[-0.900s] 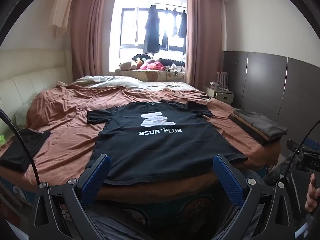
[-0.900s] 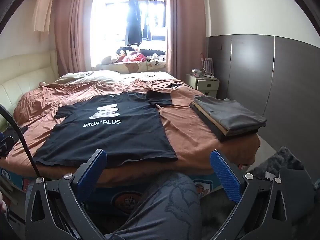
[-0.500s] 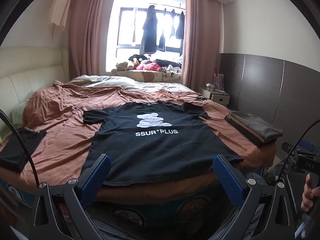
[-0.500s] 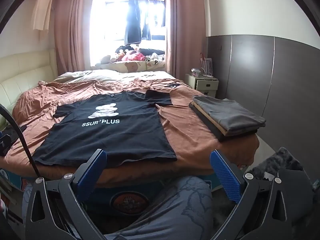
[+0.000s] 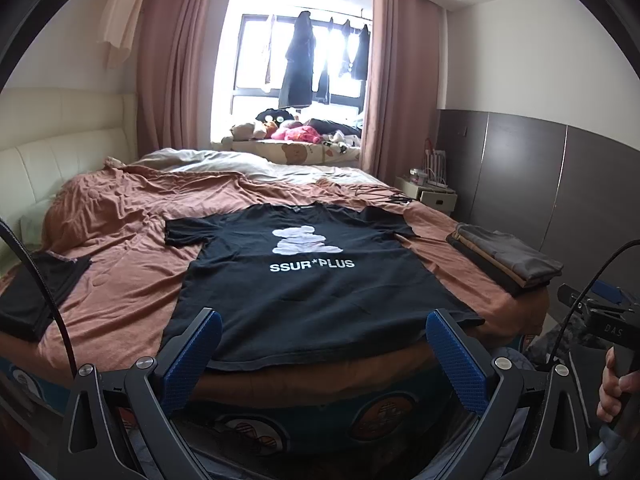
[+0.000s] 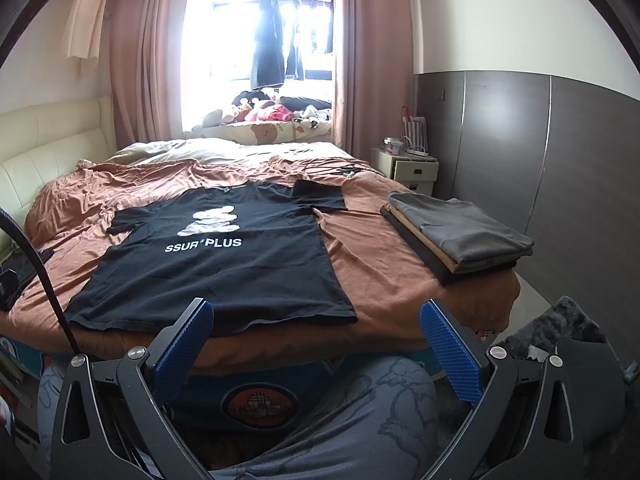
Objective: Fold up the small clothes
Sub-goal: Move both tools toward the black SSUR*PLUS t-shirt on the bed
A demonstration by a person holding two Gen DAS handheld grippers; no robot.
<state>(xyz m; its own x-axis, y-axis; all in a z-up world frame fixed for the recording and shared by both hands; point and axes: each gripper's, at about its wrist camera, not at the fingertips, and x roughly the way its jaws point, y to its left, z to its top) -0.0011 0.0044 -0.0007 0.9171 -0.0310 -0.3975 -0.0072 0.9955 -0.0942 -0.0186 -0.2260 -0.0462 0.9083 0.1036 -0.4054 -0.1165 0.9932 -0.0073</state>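
Observation:
A black T-shirt [image 5: 312, 276] with a white bear print and "SSUR*PLUS" lies spread flat, front up, on the brown bedspread [image 5: 120, 232]; it also shows in the right wrist view [image 6: 216, 264]. My left gripper [image 5: 320, 344] is open and empty, held off the foot of the bed just short of the shirt's hem. My right gripper [image 6: 316, 340] is open and empty, at the bed's foot near the hem's right corner. Neither touches the shirt.
A stack of folded clothes [image 6: 460, 236] lies at the bed's right edge, also in the left wrist view [image 5: 504, 260]. A dark garment [image 5: 36, 292] lies at the left edge. A nightstand [image 6: 404, 168] stands by the dark wall. My knee [image 6: 340, 420] is below the right gripper.
Both grippers have risen and tilted slightly, so the bed sits a little lower and closer in view. Both stay open; the shirt has not moved.

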